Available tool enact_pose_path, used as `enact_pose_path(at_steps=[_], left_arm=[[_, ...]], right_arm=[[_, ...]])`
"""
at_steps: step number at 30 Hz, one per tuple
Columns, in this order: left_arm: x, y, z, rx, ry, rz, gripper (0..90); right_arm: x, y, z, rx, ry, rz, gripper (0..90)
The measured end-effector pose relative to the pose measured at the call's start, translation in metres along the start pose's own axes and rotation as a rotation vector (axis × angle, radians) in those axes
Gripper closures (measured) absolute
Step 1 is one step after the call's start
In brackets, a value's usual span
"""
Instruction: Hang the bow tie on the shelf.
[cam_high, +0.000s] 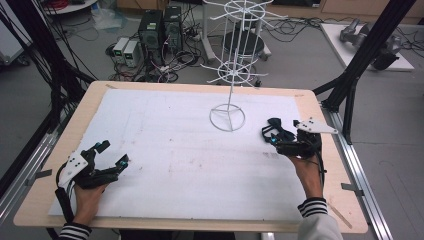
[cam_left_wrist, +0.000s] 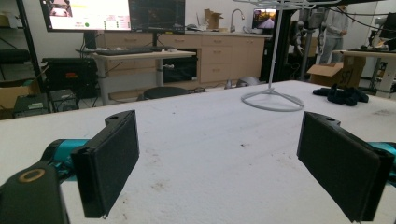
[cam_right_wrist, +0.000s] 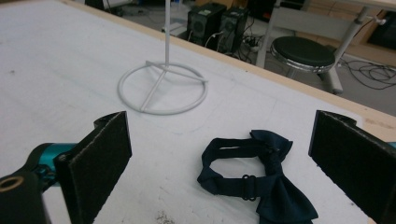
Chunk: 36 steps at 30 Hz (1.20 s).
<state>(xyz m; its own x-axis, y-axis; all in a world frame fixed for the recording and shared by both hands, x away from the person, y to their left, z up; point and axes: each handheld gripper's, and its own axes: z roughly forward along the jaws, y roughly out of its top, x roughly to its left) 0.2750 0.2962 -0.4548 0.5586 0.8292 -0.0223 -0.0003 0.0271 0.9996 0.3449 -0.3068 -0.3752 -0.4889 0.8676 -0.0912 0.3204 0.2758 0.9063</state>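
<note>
A dark navy bow tie (cam_right_wrist: 254, 182) with its strap looped lies flat on the white sheet at the table's right side (cam_high: 278, 129). My right gripper (cam_right_wrist: 219, 137) is open, one black pad (cam_right_wrist: 100, 161) on either side of the tie and not touching it; in the high view it (cam_high: 276, 138) points left from the person's right hand. My left gripper (cam_high: 113, 153) rests open near the front left, nothing between its pads (cam_left_wrist: 112, 156). Far off across the sheet I see the tie (cam_left_wrist: 341, 94).
A white wire display rack stands on a ring base (cam_high: 227, 118) at the table's middle back, just left of the tie (cam_right_wrist: 162, 88). The wooden table edge (cam_high: 325, 125) runs close behind the right gripper. Computers, cables and a stool sit on the floor beyond.
</note>
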Motion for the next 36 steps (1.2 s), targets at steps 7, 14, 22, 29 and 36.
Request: enact_pose_path(at_steps=[7,14,22,29,36], left_arm=[[0.0,0.0,0.001,0.002,0.0,-0.005,13.2],[0.0,0.0,0.0,0.003,0.001,0.001,13.3],[-0.001,0.0,0.001,0.005,0.0,0.004,13.2],[-0.001,0.0,0.001,0.005,0.001,0.004,13.2],[-0.001,0.0,0.0,0.004,0.001,0.004,13.3]], right_arm=[[-0.002,0.009,0.016,0.089,0.032,-0.02,4.8],[-0.006,0.019,0.036,0.191,0.067,-0.031,4.8],[-0.012,0.019,0.055,0.307,0.096,-0.023,4.8],[-0.014,0.026,0.067,0.394,0.136,-0.046,4.8],[-0.019,0.025,0.077,0.425,0.137,-0.023,7.0]])
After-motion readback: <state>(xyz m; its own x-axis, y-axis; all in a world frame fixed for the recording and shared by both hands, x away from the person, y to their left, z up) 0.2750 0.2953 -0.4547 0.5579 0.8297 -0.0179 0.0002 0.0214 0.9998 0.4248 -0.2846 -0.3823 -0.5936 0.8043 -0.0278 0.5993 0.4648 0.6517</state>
